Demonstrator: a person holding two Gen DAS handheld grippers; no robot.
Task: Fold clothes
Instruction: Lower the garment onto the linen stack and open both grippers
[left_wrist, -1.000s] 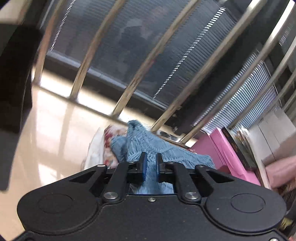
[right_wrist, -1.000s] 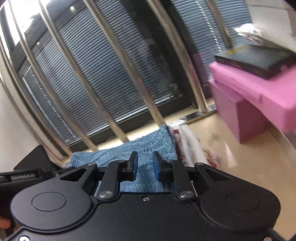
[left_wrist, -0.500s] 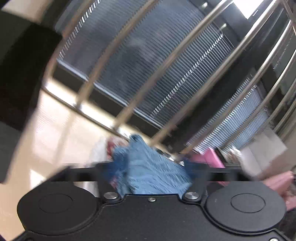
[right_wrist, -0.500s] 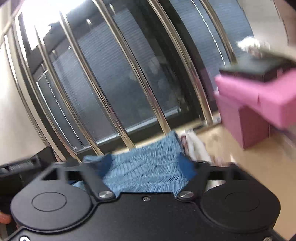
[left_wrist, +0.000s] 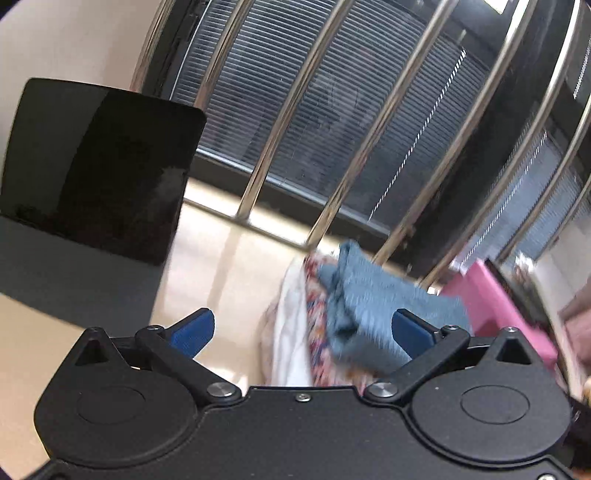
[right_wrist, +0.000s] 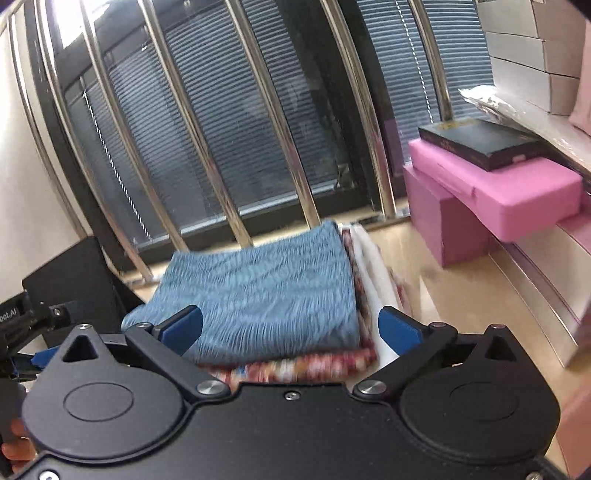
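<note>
A folded blue ribbed garment (right_wrist: 258, 291) lies flat on top of a pile, over a floral cloth (right_wrist: 306, 365) and a white cloth (right_wrist: 373, 266). My right gripper (right_wrist: 290, 326) hovers just short of its near edge. Its jaws are opening and the pads touch nothing. In the left wrist view the same blue garment (left_wrist: 369, 306) sits to the right of centre on the floral cloth (left_wrist: 314, 295) and white cloth (left_wrist: 291, 325). My left gripper (left_wrist: 303, 328) stands open in front of the pile, holding nothing.
Steel bars (right_wrist: 295, 147) and a window with blinds stand behind the pile. Pink boxes (right_wrist: 491, 199) with a black box (right_wrist: 476, 142) on top are at the right. A dark screen (left_wrist: 99, 166) stands at the left on the glossy beige top (left_wrist: 221, 266).
Both grippers were shut on the blue garment; both have opened, let it go and drawn back. The garment now rests on the pile.
</note>
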